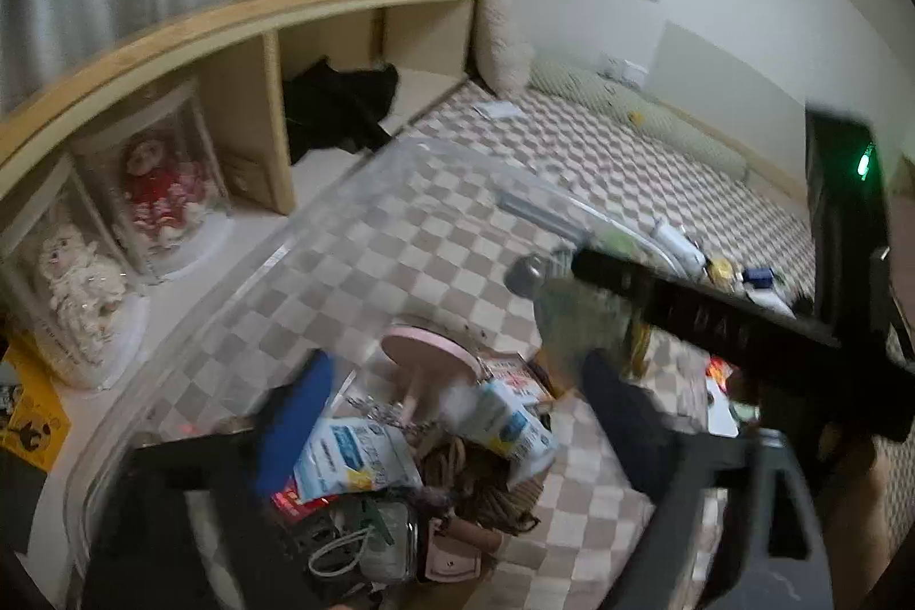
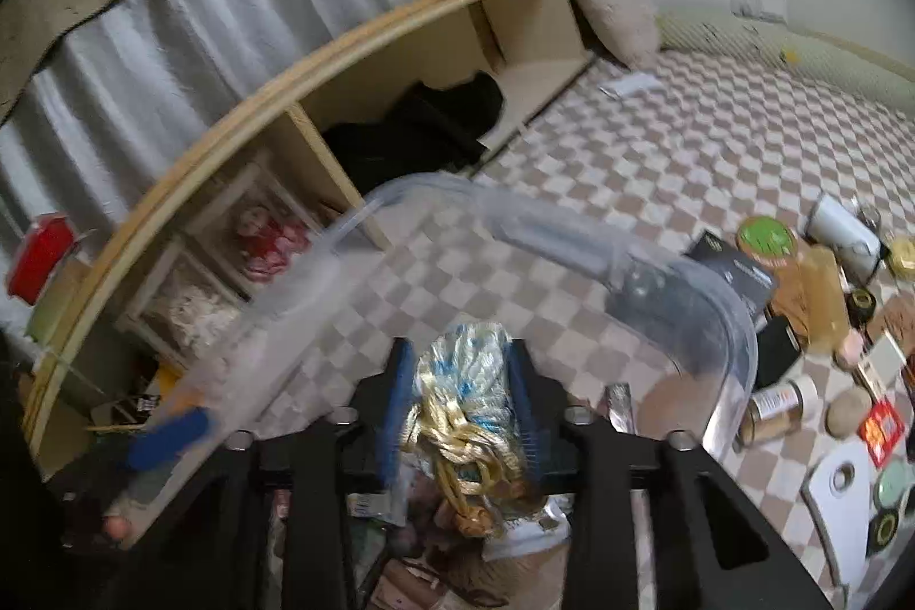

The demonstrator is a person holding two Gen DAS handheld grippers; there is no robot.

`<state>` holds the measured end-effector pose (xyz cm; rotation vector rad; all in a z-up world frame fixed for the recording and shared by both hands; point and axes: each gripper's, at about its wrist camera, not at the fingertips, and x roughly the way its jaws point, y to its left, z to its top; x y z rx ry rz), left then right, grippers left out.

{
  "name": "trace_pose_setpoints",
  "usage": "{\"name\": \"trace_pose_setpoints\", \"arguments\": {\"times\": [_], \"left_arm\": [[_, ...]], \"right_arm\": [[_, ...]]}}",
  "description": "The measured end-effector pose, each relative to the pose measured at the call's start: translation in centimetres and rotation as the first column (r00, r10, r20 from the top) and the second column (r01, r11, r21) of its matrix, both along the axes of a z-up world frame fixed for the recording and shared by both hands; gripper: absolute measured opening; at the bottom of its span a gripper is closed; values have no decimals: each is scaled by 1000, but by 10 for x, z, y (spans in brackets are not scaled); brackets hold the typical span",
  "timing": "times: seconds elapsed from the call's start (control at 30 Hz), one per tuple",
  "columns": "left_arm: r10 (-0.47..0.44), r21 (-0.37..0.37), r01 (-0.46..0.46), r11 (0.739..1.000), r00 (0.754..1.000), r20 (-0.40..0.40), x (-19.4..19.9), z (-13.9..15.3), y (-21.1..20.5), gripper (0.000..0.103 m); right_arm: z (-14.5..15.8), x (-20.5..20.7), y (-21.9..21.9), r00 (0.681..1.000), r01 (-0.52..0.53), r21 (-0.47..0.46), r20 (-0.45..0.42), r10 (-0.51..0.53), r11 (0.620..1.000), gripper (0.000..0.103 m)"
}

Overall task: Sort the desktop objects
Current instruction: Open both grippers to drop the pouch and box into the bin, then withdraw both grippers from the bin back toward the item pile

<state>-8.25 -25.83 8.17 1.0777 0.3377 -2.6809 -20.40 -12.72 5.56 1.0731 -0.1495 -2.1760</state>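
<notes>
The right gripper (image 2: 460,410) hangs over a clear plastic bin (image 2: 738,324) on a checkered cover (image 2: 657,152). A knotted bundle of gold and blue-white cord (image 2: 466,381) sits between its blue pads (image 2: 394,398). The jaws stand partly apart, and motion blur hides whether the pads press on the bundle.

The left gripper (image 1: 457,415) reaches into the same bin from the other side, jaws wide apart and holding nothing. Below and between its fingers (image 1: 297,410) lie white and blue tissue packs (image 1: 349,455), a pink round stand (image 1: 429,353) and coiled brown rope (image 1: 474,478).

More small objects, among them a green-lidded jar (image 2: 766,238), lie on the cover beyond the bin's right rim.
</notes>
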Motion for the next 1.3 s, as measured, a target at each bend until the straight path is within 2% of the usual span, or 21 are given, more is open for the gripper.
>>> {"name": "trace_pose_setpoints", "arguments": {"times": [0.07,0.2,0.3,0.6,1.1,1.3], "left_arm": [[28,-27,-29,999,1000,-6,2,2,-1,91],[55,-63,-54,997,998,14,3,2,-2,93],[64,-74,-63,995,998,16,5,1,-2,101],[67,-122,-65,990,998,12,11,2,3,102],[61,-135,-61,989,998,2,21,6,9,103],[72,-157,-72,985,997,-2,27,9,12,103]], "right_arm": [[-1,2,2,1000,23,-1,-17,-23,1000,103],[2,6,3,999,20,-3,-41,-20,1000,103],[2,5,5,999,24,-7,-34,-24,1000,103],[4,3,12,999,36,-22,1,-36,999,103],[17,21,17,996,57,10,-65,-56,998,103],[15,26,22,997,52,5,-48,-52,999,103]]}}
